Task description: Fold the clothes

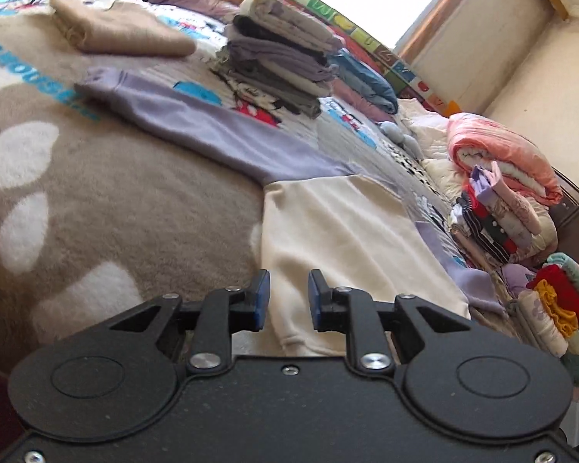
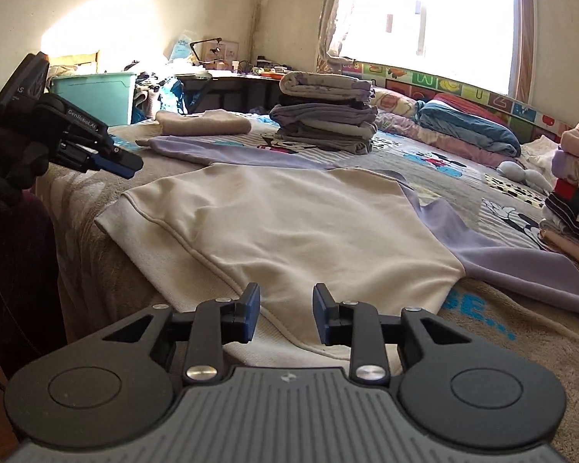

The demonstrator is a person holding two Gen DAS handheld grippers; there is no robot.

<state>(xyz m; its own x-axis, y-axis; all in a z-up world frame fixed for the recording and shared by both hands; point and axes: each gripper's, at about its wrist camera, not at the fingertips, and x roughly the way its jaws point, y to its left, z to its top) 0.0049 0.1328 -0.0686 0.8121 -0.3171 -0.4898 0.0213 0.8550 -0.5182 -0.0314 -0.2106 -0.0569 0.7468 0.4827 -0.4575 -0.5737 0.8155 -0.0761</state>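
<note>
Here is a cream sweatshirt [image 2: 289, 223] with lilac sleeves, spread flat on the bed [image 1: 108, 193], its ribbed hem at the near edge and one lilac sleeve [image 1: 197, 123] stretched out straight toward the far side. By the look of it, the garment is laid out and the fold itself has not started; this reads as the approach to the first grip.

The left tongs [image 1: 288, 301] hang just above the hem, blue pads parted with a clear gap, nothing between them. Cream fabric shows through the gap, but whether the tips touch it is hard to say. From the other camera they show side-on [image 2: 121, 166], up off the bed near the sweatshirt's left corner, in a dark-gloved hand [image 2: 15, 169].

The right tongs [image 2: 285, 314] sit over the hem too, toward the right corner, pads apart a little wider, empty as well.

The next move probably calls for both tongs to drop onto the hem corners, pinch through both layers, and carry the hem up toward the shoulders, or tuck the sleeves in first.

A stack of folded clothes [image 2: 324, 115] waits further up the bed, with a folded beige sweater [image 1: 115, 27] beside it.
</note>
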